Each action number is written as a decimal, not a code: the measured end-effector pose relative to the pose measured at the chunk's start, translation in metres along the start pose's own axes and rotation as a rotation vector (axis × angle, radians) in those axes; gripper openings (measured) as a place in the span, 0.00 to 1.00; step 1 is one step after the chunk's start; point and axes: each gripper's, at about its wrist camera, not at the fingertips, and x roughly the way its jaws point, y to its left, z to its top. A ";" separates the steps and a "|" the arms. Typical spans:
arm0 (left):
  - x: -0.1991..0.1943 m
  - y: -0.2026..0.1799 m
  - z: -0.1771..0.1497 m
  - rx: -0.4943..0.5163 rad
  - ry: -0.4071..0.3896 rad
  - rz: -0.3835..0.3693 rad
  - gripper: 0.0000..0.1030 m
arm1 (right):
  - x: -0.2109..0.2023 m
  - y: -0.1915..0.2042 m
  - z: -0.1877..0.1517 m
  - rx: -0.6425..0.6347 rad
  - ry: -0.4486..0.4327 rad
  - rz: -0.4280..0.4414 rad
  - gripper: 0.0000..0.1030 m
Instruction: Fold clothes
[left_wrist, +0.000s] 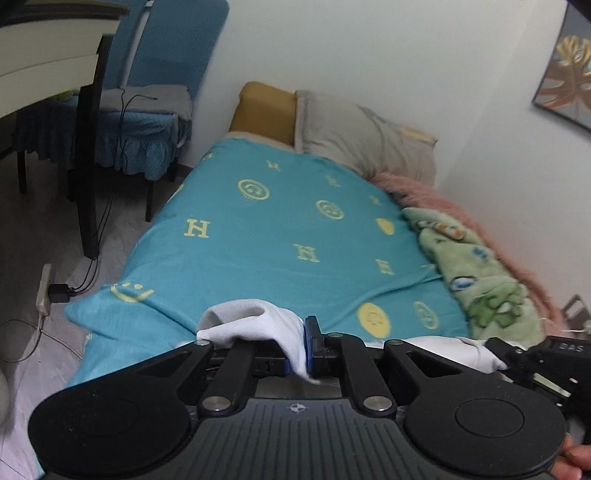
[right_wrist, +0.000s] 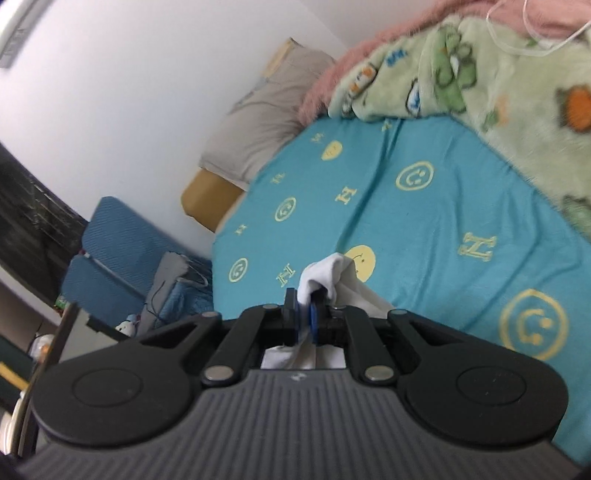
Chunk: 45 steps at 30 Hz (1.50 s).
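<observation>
Both tongs, left tongs (left_wrist: 300, 349) and right tongs (right_wrist: 303, 319), we see clamped on a white garment (left_wrist: 255, 325) low centre, above the turquoise bed sheet (left_wrist: 280, 229); green blanket (left_wrist: 476, 273) right.

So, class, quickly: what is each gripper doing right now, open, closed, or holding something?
Left gripper: closed on the white garment.
Right gripper: closed on the white garment too.

A bed (left_wrist: 258, 240) in a turquoise sheet stands against white walls (left_wrist: 369, 55), a blue-covered chair (left_wrist: 147, 122) beside it.
</observation>
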 end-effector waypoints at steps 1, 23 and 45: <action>0.014 0.004 0.003 -0.006 0.012 0.002 0.08 | 0.010 -0.001 0.000 -0.012 0.008 -0.004 0.10; 0.092 0.012 -0.021 0.181 0.061 -0.086 0.79 | 0.086 -0.001 -0.032 -0.352 0.143 -0.016 0.74; 0.092 0.005 -0.048 0.301 0.077 0.048 0.83 | 0.115 0.011 -0.054 -0.577 0.207 -0.128 0.53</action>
